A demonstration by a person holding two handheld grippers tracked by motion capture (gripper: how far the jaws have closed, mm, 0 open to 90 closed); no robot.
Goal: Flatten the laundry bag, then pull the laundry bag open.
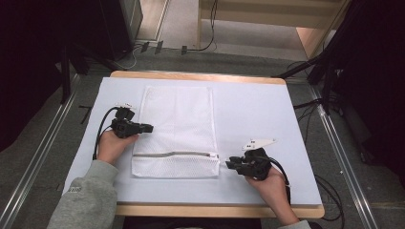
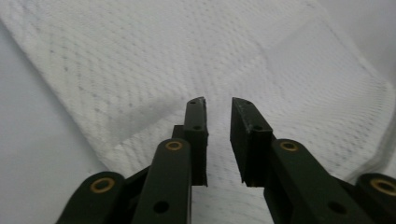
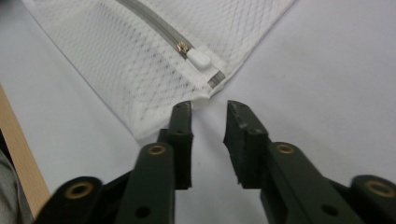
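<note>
- Nearest me, the wooden front edge of the table [image 1: 217, 210] runs under my forearms; a pale sheet [image 1: 258, 109] covers the top
- The white mesh laundry bag [image 1: 176, 119] lies flat mid-table, its grey zipper [image 1: 174, 154] running across its near end, the pull [image 3: 201, 58] at the right corner
- Bare sheet lies right of the bag and along the left edge; grey floor, rails and cables ring the table, wooden furniture beyond
- My left gripper [image 2: 218, 107] hangs over the bag's left edge, jaws parted, nothing between them
- My right gripper [image 3: 209, 112] sits just off the zipper corner, jaws apart, gripping nothing
</note>
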